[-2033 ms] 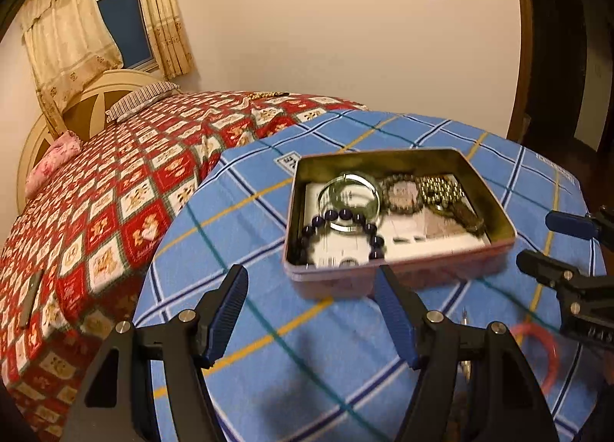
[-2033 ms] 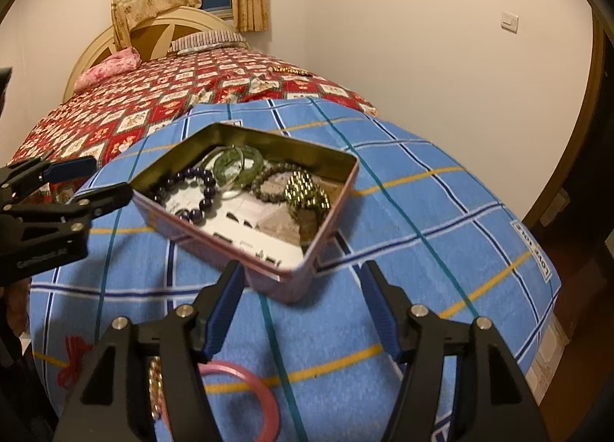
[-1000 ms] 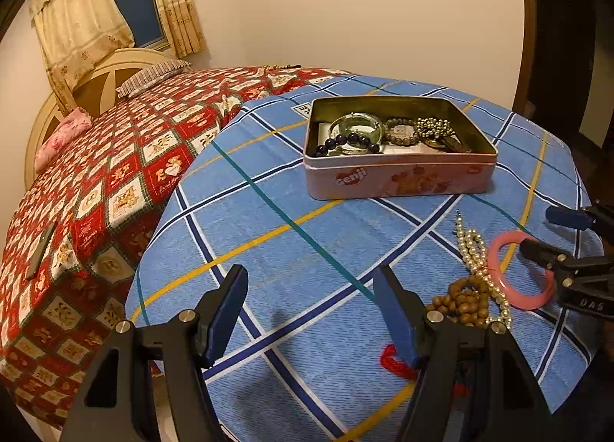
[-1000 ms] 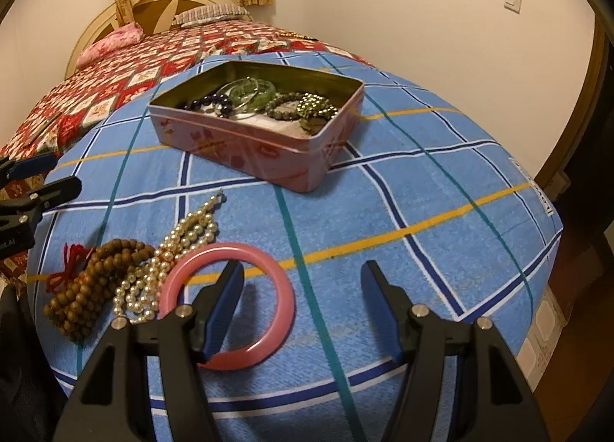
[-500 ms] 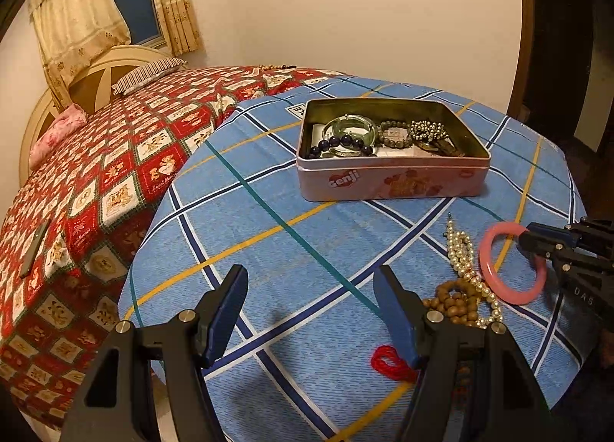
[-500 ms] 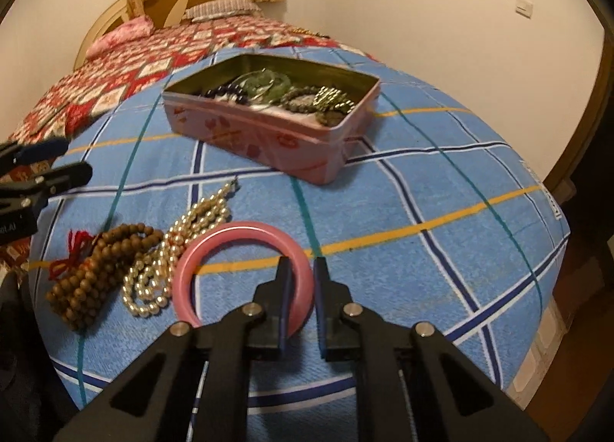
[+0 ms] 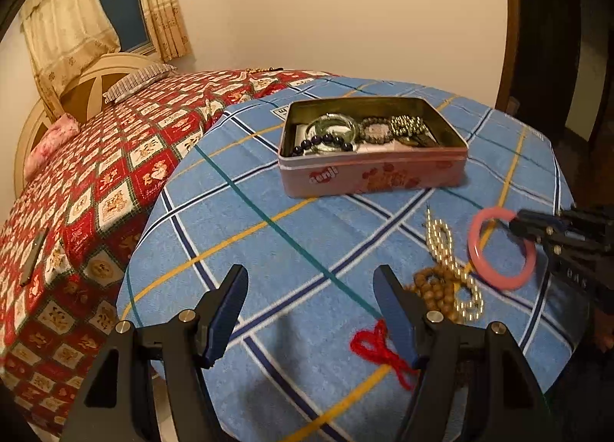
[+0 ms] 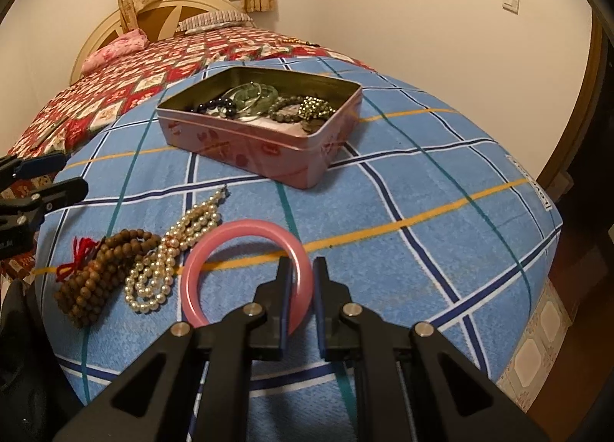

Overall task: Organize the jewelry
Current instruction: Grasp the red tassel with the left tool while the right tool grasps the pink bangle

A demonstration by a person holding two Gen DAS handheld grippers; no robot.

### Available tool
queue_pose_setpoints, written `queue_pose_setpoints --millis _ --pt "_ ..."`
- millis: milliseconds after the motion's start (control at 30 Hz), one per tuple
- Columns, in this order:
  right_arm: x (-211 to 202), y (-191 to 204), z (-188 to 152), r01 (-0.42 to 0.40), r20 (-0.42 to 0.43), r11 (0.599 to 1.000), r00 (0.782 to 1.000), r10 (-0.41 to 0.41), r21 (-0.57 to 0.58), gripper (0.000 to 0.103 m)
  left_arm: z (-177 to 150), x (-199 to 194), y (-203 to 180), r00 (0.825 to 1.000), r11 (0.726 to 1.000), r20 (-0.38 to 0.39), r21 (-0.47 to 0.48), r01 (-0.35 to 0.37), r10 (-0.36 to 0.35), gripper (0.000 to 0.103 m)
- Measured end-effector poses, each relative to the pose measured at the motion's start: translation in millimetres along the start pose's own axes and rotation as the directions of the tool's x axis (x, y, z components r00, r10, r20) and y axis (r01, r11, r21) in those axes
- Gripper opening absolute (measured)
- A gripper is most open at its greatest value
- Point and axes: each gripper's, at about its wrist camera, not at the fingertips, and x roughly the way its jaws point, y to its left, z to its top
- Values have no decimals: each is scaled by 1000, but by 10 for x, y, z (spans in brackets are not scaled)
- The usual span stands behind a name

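Note:
A pink tin [image 7: 372,173] [image 8: 268,152] holding several bracelets stands on the blue checked tablecloth. My right gripper [image 8: 301,269] [image 7: 516,225] is shut on the near rim of a pink bangle [image 8: 215,250] [image 7: 499,277], which is tilted up off the cloth. A pearl strand [image 8: 172,250] [image 7: 445,246] and a brown wooden bead strand with a red tassel [image 8: 99,265] [image 7: 433,288] lie left of the bangle. My left gripper [image 7: 311,303] [image 8: 42,177] is open and empty, above the cloth near the table's left front.
A bed with a red patterned cover [image 7: 96,188] [image 8: 126,77] stands against the table's far left side. The table edge [image 8: 537,242] drops to tiled floor on the right. A dark doorway [image 7: 556,38] is behind the table.
My right gripper closed on the pink bangle's rim and has lifted it slightly. Both grippers earlier drew back from the tin. My left gripper stays open.

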Motion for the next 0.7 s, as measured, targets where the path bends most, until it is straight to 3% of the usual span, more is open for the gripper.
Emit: queue_pose_setpoints --millis 500,533,567,700 --pt "21 43 -12 -7 5 1000 1000 7 -4 12 -259 44 -192 996 996 -74 67 56 -51 68" --pt "22 41 -13 -7 4 1000 1000 7 -3 12 -272 83 -167 995 997 -89 56 55 -50 64" --pt "24 44 -13 -7 4 1000 1000 7 -3 12 -281 113 -141 993 997 -100 41 67 -62 49" --pt "29 47 -15 -8 5 1000 1000 8 -5 12 -288 156 -109 988 993 -109 13 115 -113 12"
